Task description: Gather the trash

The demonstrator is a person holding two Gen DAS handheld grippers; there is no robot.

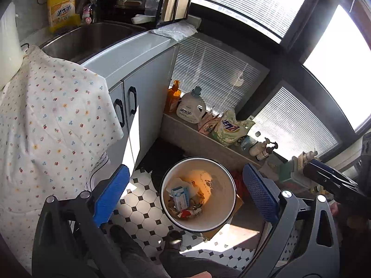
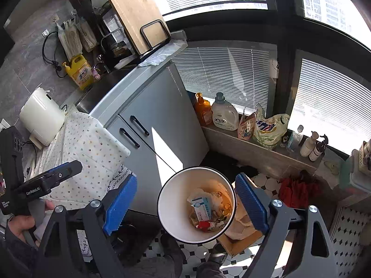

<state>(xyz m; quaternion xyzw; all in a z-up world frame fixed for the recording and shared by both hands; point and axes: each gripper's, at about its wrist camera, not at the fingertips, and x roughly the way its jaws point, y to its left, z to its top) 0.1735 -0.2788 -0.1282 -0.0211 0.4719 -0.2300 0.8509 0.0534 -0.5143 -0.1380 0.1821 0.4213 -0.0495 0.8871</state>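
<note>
Two grippers hang over a white trash bin that stands on the tiled floor, close to the corner where the grey cabinet meets the low window ledge. The left gripper and the right gripper both have their blue-padded jaws spread wide, with nothing between them; only the bin shows through the gap. Inside the bin lies the collected trash: a small blue-and-white carton, crumpled paper and a red wrapper, heaped toward one side of the bottom. By the look of it, a drop into the bin is just done and both grippers are free. The next move would call for finding another piece of rubbish; none is plainly visible on the floor, so the grippers probably need to turn away from the bin to search.
</note>
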